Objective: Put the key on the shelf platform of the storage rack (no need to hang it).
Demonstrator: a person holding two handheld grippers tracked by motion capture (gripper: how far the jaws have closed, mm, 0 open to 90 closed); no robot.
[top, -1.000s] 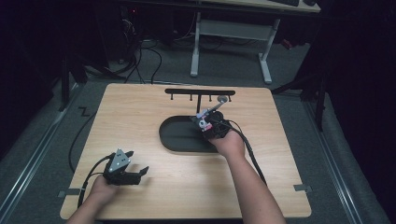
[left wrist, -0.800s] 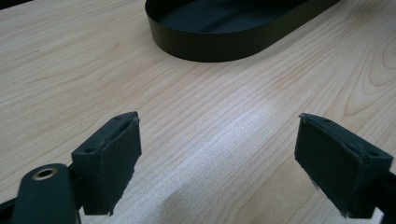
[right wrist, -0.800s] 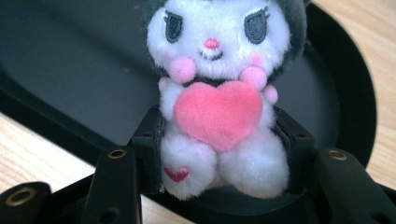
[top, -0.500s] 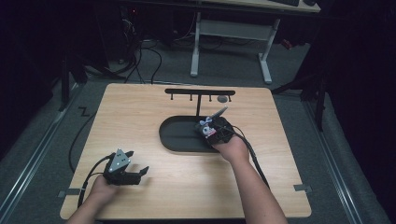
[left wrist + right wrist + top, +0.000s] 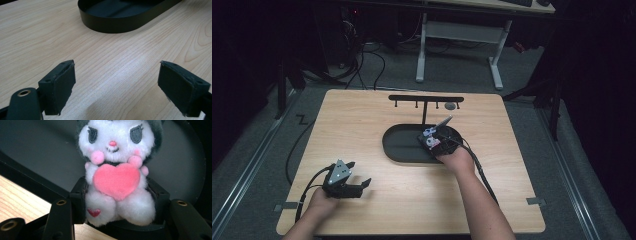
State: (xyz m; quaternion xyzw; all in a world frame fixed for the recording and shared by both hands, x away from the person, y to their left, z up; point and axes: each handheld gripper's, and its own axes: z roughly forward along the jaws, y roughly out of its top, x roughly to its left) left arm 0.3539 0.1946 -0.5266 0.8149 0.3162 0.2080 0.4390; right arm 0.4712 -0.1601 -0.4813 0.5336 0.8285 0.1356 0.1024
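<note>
My right gripper (image 5: 117,205) is shut on a small white plush toy (image 5: 116,170) with a pink heart on its chest and a dark hood. In the high view the right gripper (image 5: 435,141) holds the plush toy (image 5: 428,134) over the right part of the black oval tray (image 5: 399,145). The tray's dark floor (image 5: 42,152) lies right behind the toy. My left gripper (image 5: 357,186) rests open near the table's front left, nothing between its pads (image 5: 61,85), facing the tray (image 5: 117,23) across bare wood.
A black T-shaped rack (image 5: 425,100) with small hooks stands behind the tray, a grey round thing (image 5: 451,106) hanging at its right end. Cables trail from both grippers. Beyond the wooden table (image 5: 362,125) stand a white desk frame (image 5: 457,35) and floor cables.
My right gripper has drawn back toward the near side and slightly lower over the tray, still holding the plush toy. The left gripper has stayed put.
</note>
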